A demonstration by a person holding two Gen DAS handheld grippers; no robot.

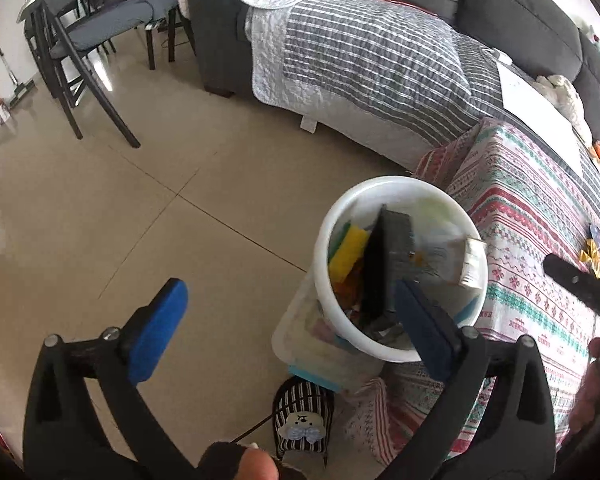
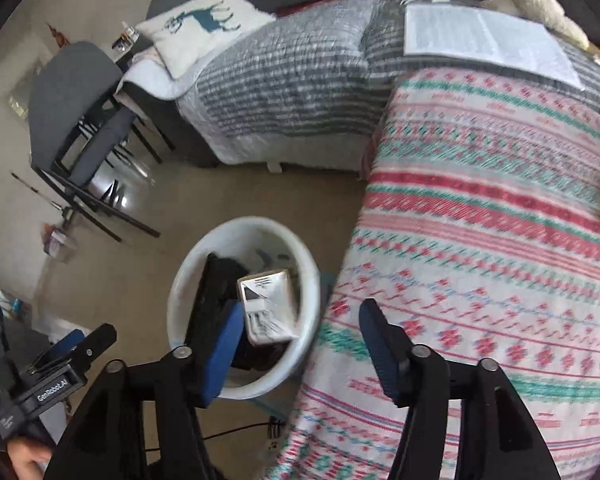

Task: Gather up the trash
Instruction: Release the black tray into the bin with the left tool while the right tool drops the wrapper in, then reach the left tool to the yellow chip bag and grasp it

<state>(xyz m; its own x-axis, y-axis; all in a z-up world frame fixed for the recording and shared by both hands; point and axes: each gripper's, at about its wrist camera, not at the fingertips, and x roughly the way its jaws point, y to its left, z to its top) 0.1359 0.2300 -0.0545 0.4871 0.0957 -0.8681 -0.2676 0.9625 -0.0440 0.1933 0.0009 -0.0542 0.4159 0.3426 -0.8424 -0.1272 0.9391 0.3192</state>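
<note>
A white round bin (image 1: 396,350) stands on a clear storage box beside the patterned cloth. It holds a black flat box (image 1: 388,252), a yellow sponge (image 1: 346,254) and a white carton (image 1: 470,266). The bin also shows in the right wrist view (image 2: 180,276) with the white carton (image 2: 270,300) lying in it. My left gripper (image 1: 290,316) is open and empty, its right finger over the bin's near rim. My right gripper (image 2: 296,344) is open and empty, between the bin and the cloth. Colourful wrappers (image 1: 598,246) lie on the cloth at the far right.
A table under a red, green and white patterned cloth (image 2: 480,240) fills the right. A sofa with a grey striped quilt (image 1: 360,60) stands behind. Dark chairs (image 1: 80,40) stand at the back left. A striped slipper (image 1: 304,420) lies on the tiled floor by the storage box.
</note>
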